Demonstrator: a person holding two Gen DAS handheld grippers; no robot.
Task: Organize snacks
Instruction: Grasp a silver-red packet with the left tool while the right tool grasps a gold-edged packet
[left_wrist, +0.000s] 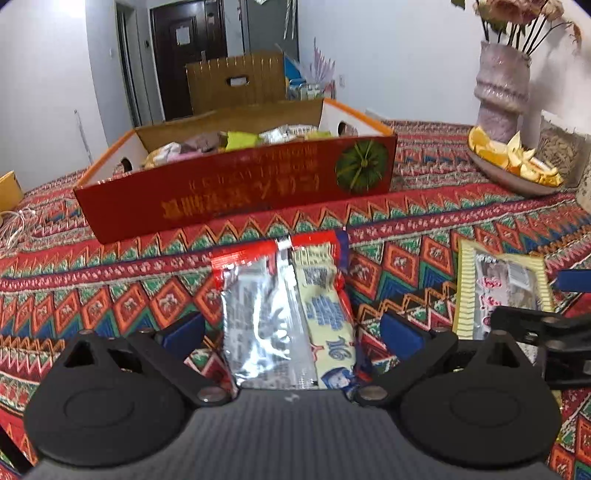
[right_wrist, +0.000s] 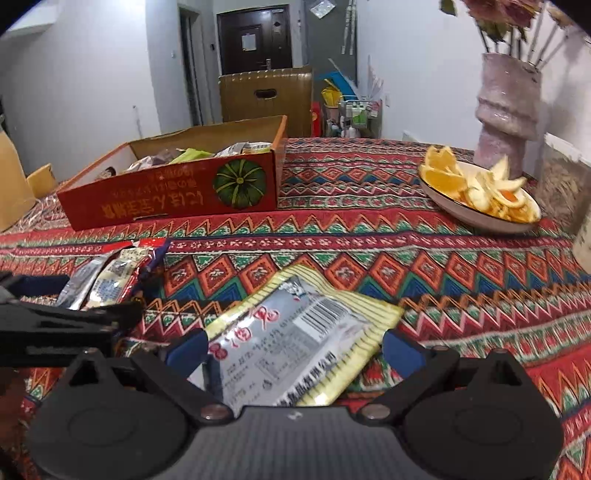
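Open left gripper (left_wrist: 291, 332) straddles silver snack packet (left_wrist: 266, 314).

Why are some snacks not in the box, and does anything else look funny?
Two packets lie loose on the patterned tablecloth: a silver and red snack packet between the open left gripper's fingers, and a yellow-edged snack packet, lying crooked, between the open right gripper's fingers. The red cardboard box also sits with its print upside down.

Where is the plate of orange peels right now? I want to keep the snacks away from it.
The plate of orange peels sits far right on the patterned tablecloth, at the foot of the pink vase, right of the red box.
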